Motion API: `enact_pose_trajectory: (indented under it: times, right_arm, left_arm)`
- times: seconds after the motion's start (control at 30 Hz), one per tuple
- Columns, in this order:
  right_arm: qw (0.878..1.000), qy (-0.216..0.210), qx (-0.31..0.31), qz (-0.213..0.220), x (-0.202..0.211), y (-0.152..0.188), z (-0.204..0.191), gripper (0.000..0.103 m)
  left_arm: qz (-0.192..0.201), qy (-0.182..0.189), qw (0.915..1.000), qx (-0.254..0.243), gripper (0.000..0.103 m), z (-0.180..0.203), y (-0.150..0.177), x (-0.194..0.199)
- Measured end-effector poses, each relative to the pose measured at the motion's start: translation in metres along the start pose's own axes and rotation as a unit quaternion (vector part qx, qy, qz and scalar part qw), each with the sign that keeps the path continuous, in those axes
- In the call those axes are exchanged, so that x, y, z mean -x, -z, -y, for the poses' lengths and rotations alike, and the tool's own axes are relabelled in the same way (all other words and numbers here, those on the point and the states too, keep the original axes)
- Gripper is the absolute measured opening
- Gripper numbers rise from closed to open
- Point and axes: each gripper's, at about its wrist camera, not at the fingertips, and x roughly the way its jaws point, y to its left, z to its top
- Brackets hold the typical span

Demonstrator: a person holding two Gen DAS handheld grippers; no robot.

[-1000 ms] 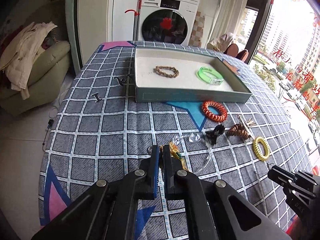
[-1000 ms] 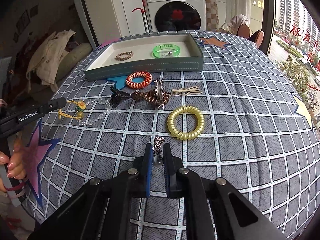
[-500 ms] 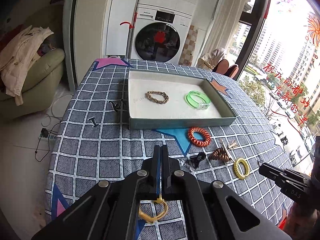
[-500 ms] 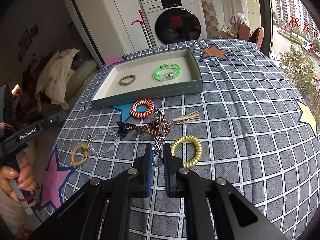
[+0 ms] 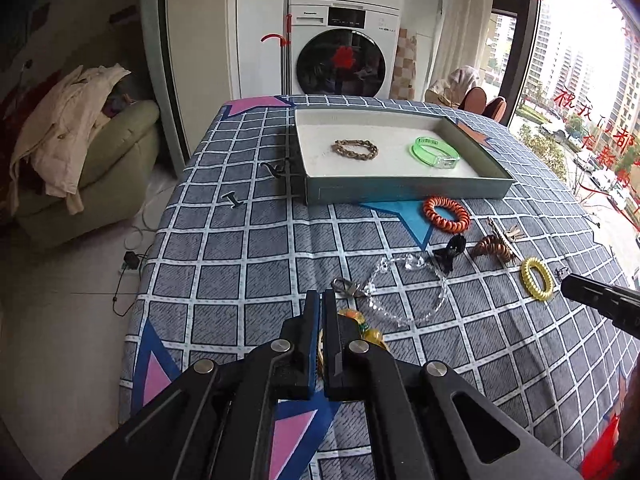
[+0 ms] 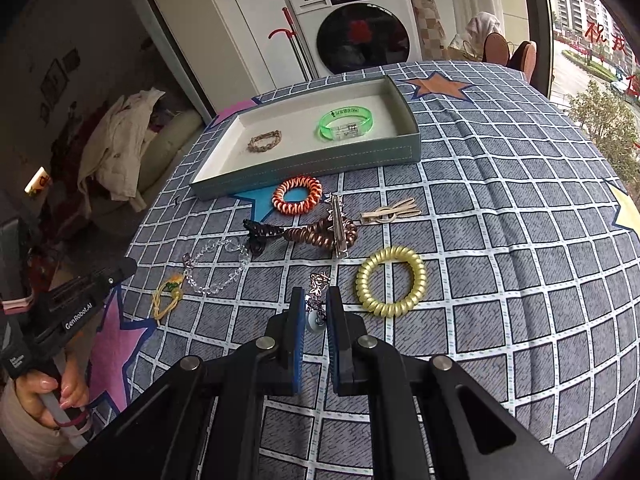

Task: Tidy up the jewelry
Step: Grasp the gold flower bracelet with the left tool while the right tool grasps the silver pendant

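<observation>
Nearest in my right wrist view, the right gripper (image 6: 314, 312) holds its jaws narrowed on a small silver charm piece (image 6: 317, 296) with a pale disc; I judge it pinched for carrying to the tray, though whether it is lifted clear of the cloth I cannot tell. In my left wrist view, the left gripper (image 5: 321, 316) has its jaws pressed nearly together. A yellow cord trinket (image 5: 362, 326) shows just beside and partly behind its right finger; whether the jaws actually grip it is hidden by the fingers.

Beyond, along the near-middle of the checked tablecloth (image 6: 500, 240), the unsorted pieces lie loose: a clear bead chain (image 5: 404, 292), a yellow coil hair tie (image 6: 391, 281), a black claw clip (image 6: 260, 234), a copper coil tie (image 6: 320, 236) with a metal clip across it, a beige hair clip (image 6: 390, 213) and an orange coil tie (image 6: 297, 195). The orange one lies just beside the tray's near wall, probably staged for transfer.

Farther off, toward the table's far edge, the grey tray (image 6: 320, 162) already holds a braided bracelet (image 6: 264, 141) and a green bangle (image 6: 347, 123), well apart. Two small dark objects (image 5: 256, 184) left of the tray are too small to identify.
</observation>
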Motion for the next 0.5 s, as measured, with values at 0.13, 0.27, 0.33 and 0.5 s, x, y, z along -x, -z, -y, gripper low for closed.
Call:
enact_pose_trajectory:
  times: [0.13,0.27,0.33,0.5]
  right_arm:
    - [1.000,-0.003,0.001,0.000,0.002,0.005,-0.003,0.011]
    - [1.000,-0.003,0.001,0.002,0.004,0.008,-0.005,0.011]
    - [1.000,-0.003,0.000,0.002,0.005,0.008,-0.005,0.011]
    - [1.000,-0.002,-0.001,0.001,0.007,0.010,-0.005,0.011]
  left_arm:
    - [0.005,-0.016,0.9998,-0.013,0.103,0.004,0.009,0.000]
    - [-0.003,-0.032,0.9981,-0.052,0.103,0.017,0.009,-0.015]
    - [-0.015,-0.029,0.9978,-0.058,0.103,0.020,0.008,-0.026]
    - [-0.058,-0.022,0.9958,-0.068,0.097,0.026,0.011,-0.055]
